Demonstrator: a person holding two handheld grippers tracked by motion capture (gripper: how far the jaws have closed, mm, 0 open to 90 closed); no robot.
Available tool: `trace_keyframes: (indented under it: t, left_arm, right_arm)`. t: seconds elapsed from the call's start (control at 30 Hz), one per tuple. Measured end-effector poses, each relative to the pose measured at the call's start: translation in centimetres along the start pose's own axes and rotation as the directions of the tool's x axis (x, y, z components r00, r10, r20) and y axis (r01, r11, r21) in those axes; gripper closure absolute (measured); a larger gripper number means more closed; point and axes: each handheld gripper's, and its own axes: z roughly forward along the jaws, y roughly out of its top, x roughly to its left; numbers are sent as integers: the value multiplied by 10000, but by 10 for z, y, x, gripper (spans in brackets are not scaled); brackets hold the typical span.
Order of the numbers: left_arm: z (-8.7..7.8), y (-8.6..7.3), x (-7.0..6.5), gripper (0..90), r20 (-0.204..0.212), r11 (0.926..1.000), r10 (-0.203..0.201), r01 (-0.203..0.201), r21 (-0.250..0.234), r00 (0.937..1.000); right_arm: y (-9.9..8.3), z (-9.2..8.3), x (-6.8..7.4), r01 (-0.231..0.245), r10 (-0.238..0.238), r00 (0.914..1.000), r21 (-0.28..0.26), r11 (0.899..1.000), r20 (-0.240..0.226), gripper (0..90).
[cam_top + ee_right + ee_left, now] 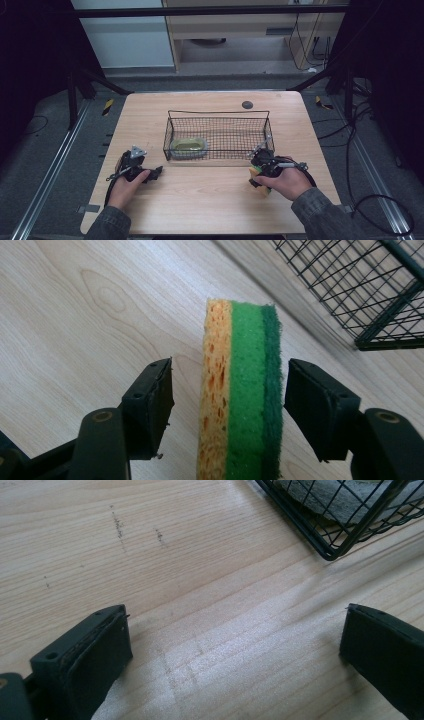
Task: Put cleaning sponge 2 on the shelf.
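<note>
- Dim lab space: grey floor, dark frame posts either side, cables on the floor at right, pale cabinet at the back.
- Light wood desk [210, 200] in the middle, small dark round spot [247, 104] near its far edge.
- Black wire basket [218, 116] sits mid-desk, slightly toward the far edge. A greenish dish [188, 146] lies in its left end.
- Left gripper [159, 171] rests low near the desk's left edge, just off the basket's near-left corner, held by the person's left hand [125, 187]. Grey three-cornered plate on top.
- In the left gripper view the jaws stand wide apart, bare wood between them, nothing held. Basket corner [330, 555] shows top right, something grey inside it behind the mesh.
- Right gripper [254, 179] sits toward the desk's near-right part, just off the basket's near-right corner, in the person's right hand [287, 182].
- Sponge [240, 400] stands on edge between the right jaws: yellow porous layer, bright green middle, dark green scrub face.
- Right jaws are partly open, a visible gap on each side of the sponge. No pad touching it.
- In the high view the sponge [256, 172] peeks out yellow and green under the right gripper; can't tell whether it rests on the desk.
- Basket wire [380, 335] shows top right in the right gripper view, apart from the sponge.
</note>
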Motion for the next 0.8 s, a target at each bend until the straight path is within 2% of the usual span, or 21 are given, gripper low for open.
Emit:
trace_keyframes:
  t: [0.2, 0.33, 0.37, 0.47, 0.6, 0.67, 0.8]
  left_arm:
    - [0, 0, 0, 0, 13, 10000, 6, -6, 2, 10000]
    - [0, 0, 1, 0, 25, 10000, 63, -63, 40, 10000]
    - [0, 0, 1, 0, 20, 10000, 60, -60, 42, 10000]
    - [0, 1, 1, 0, 8, 9999, 80, -80, 69, 10000]
    - [0, 1, 1, 0, 10, 9999, 78, -78, 69, 10000]
    - [0, 1, 1, 0, 8, 9999, 79, -79, 70, 10000]
    - [0, 1, 1, 0, 4, 9999, 77, -77, 68, 10000]
  right_arm:
    - [1, 5, -1, 35, -33, 10000, 340, 9994, -75, 404]
    - [0, 8, -3, 13, -3, 9998, 533, 9986, -189, 512]
    - [-1, 7, -4, 12, 1, 9996, 473, 9989, -269, 568]
    - [-6, 2, -7, -72, 78, 9995, 193, 9998, -305, 641]
    - [-11, -5, -13, -252, 250, 9991, -73, 9997, -351, 643]
    - [-18, -15, -21, -381, 367, 9989, -485, 9981, -307, 641]
    - [-26, -25, -31, -640, 617, 9976, -830, 9945, -301, 638]
